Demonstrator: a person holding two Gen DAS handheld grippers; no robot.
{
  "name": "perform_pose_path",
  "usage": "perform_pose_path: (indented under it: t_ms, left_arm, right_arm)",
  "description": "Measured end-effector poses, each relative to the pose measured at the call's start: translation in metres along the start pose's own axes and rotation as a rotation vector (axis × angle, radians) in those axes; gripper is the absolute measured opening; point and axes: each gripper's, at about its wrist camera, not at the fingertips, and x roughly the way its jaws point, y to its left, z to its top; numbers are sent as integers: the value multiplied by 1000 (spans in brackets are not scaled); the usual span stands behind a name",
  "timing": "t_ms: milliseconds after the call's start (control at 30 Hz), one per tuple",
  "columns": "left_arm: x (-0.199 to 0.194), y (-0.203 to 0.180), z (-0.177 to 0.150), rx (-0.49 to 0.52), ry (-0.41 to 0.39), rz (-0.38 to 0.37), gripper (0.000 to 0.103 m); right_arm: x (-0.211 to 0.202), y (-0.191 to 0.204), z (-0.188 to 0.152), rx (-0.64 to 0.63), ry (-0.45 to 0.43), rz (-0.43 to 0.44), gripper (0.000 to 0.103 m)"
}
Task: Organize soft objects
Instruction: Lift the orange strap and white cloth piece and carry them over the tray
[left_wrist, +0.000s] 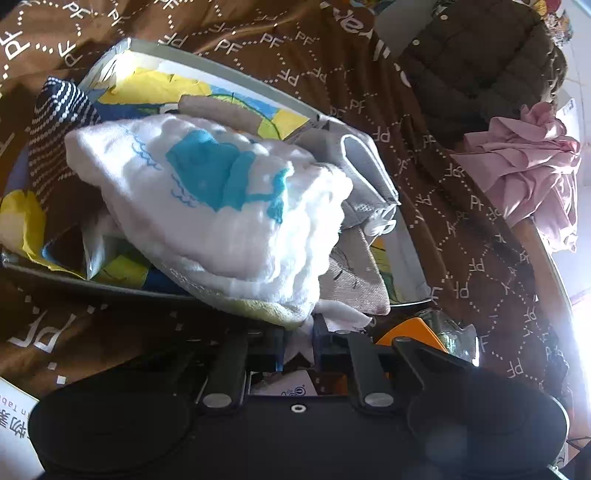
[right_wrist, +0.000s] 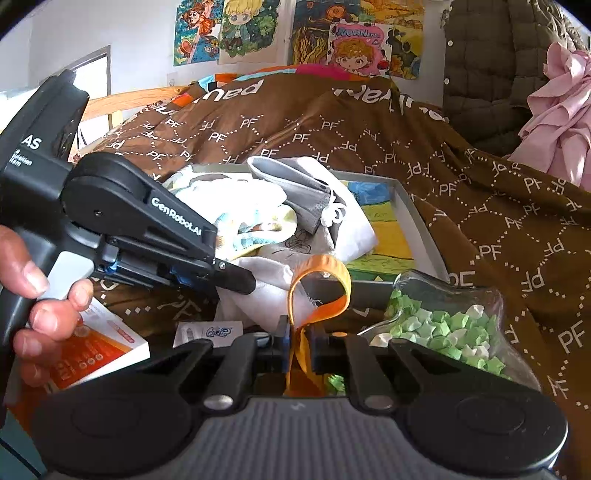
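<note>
A grey tray (left_wrist: 229, 70) with a colourful lining sits on the brown bedspread and holds a heap of soft cloths. A white cloth with a blue print (left_wrist: 221, 206) lies on top of the heap. My left gripper (left_wrist: 298, 341) is shut on the white cloth's near edge at the tray's front rim. It also shows from the side in the right wrist view (right_wrist: 236, 277), shut on white fabric. My right gripper (right_wrist: 298, 341) is shut on an orange fabric strip (right_wrist: 325, 280), which loops up in front of the tray (right_wrist: 424, 229).
A glass jar of green and white paper stars (right_wrist: 443, 325) lies right of the right gripper. An orange and white box (right_wrist: 96, 350) lies at the left. A pink garment (left_wrist: 524, 166) and a dark quilted jacket (left_wrist: 476, 59) hang beyond the bedspread (right_wrist: 517, 221).
</note>
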Motion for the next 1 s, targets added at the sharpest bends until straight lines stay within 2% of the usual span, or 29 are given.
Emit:
perform_pose_path:
  t_ms: [333, 500, 667, 1000]
  left_arm:
    - [-23, -12, -12, 112, -37, -94, 10]
    - [-35, -24, -8, 171, -94, -135, 10]
    - [-40, -32, -3, 194, -142, -144, 11]
    - [-29, -54, 17, 287, -249, -201, 11]
  right_arm:
    - [-15, -6, 9, 19, -41, -27, 9]
    - [-21, -13, 20, 22, -54, -27, 9]
    - [-27, -19, 30, -9, -91, -40, 9]
    - [-11, -48, 70, -29, -134, -91, 8]
